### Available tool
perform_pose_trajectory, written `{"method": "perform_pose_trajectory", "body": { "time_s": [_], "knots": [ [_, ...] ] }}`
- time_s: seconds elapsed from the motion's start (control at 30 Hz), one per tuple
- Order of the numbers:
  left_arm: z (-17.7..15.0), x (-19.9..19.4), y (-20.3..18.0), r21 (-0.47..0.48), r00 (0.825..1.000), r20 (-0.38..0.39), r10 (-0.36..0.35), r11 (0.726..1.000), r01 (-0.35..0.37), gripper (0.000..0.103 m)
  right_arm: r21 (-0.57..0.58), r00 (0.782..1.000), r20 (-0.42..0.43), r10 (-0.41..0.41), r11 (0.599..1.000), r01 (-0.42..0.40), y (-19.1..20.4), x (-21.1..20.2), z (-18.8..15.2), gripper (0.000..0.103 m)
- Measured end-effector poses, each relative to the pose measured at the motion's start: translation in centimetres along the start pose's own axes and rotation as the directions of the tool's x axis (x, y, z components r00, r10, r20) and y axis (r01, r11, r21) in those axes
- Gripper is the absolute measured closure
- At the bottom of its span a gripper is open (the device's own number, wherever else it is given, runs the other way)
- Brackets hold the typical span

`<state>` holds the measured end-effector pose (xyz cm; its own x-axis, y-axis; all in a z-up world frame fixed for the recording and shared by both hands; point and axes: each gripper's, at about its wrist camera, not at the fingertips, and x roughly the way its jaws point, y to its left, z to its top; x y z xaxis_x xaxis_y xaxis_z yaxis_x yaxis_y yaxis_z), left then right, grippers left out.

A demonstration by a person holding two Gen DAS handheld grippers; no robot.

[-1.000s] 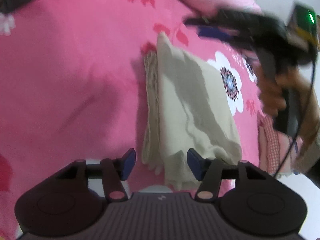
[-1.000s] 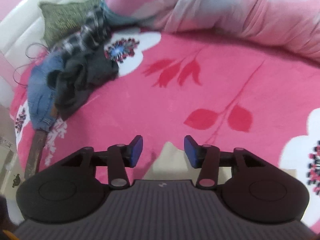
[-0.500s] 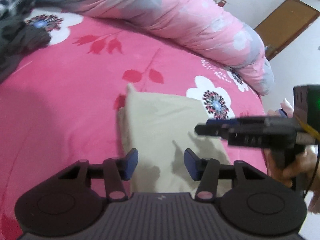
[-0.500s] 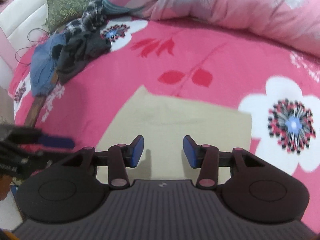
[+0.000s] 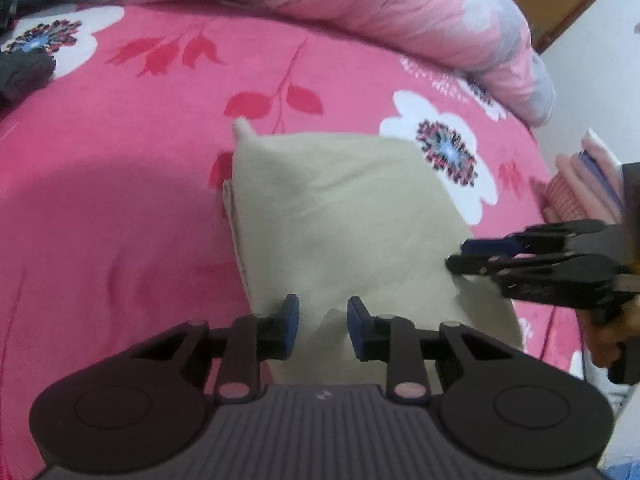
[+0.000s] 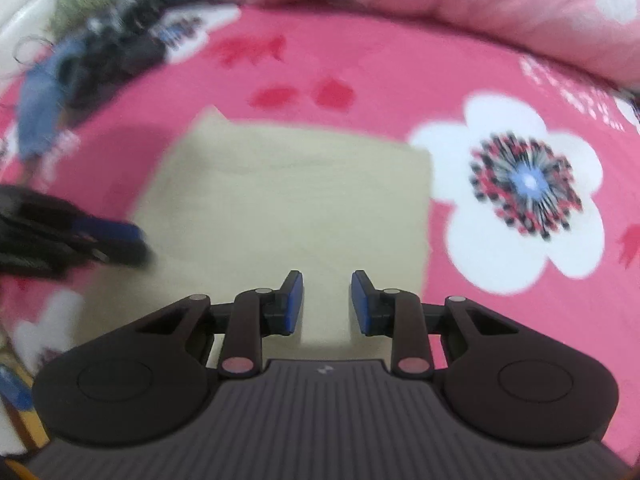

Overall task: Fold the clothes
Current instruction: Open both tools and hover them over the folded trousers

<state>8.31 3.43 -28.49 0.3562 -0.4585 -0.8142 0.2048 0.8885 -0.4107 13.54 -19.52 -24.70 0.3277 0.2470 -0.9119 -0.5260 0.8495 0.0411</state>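
Beige cloth lies folded mid-bed; both grippers, left and right, gape empty; unfolded pile awaits.

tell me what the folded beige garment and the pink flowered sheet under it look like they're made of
The folded beige garment looks like thin, matte woven cloth, perhaps cotton: soft creases, limp layered edges on its left side, no sheen. The pink flowered sheet reads as soft, printed fabric with a slightly fuzzy, matte surface and shallow wrinkles; the blur leaves the exact fibre of both open.
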Motion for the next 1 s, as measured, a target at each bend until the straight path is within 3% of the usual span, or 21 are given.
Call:
{"method": "perform_pose_trajectory", "body": {
  "time_s": [0.13,0.3,0.43,0.57,0.67,0.8,0.9,1.0],
  "knots": [
    [0.1,0.4,-0.1,0.029,1.0,-0.023,0.018,0.999,-0.017,0.079,0.065,0.998,-0.012,0.054,0.996,-0.053,-1.8,1.3,-0.6,0.079],
    [0.3,-0.3,-0.3,0.059,0.999,-0.029,0.028,0.998,-0.027,0.079,0.195,0.991,0.093,0.098,0.974,-0.115,-4.4,-3.3,-2.4,0.078],
    [0.6,-1.5,-1.1,0.11,1.0,-0.002,0.027,0.994,-0.027,0.077,0.193,0.981,0.127,0.145,0.967,-0.168,-5.2,-6.3,-4.2,0.078],
    [0.4,-1.0,-2.3,0.181,0.999,-0.03,0.034,0.983,-0.028,0.074,0.154,0.963,0.119,0.242,0.954,-0.259,-4.5,-6.8,-5.8,0.078],
    [-0.1,0.2,-2.9,0.245,0.994,-0.069,0.083,0.968,-0.063,0.074,0.109,0.97,0.051,0.238,0.964,-0.242,-3.4,-4.3,-7.3,0.079],
    [0.1,0.9,-2.7,0.213,0.991,-0.092,0.098,0.974,-0.077,0.074,0.072,0.972,0.004,0.233,0.97,-0.233,-2.6,-2.1,-8.6,0.081],
    [0.4,0.9,-2.9,0.211,0.988,-0.099,0.117,0.973,-0.094,0.074,0.147,0.97,0.035,0.24,0.959,-0.242,-4.1,-3.8,-9.1,0.08],
    [0.6,0.8,-3.3,0.217,0.985,-0.099,0.139,0.969,-0.115,0.07,0.231,0.981,0.041,0.191,0.953,-0.195,-6.6,-5.4,-10.4,0.079]
  ]
}}
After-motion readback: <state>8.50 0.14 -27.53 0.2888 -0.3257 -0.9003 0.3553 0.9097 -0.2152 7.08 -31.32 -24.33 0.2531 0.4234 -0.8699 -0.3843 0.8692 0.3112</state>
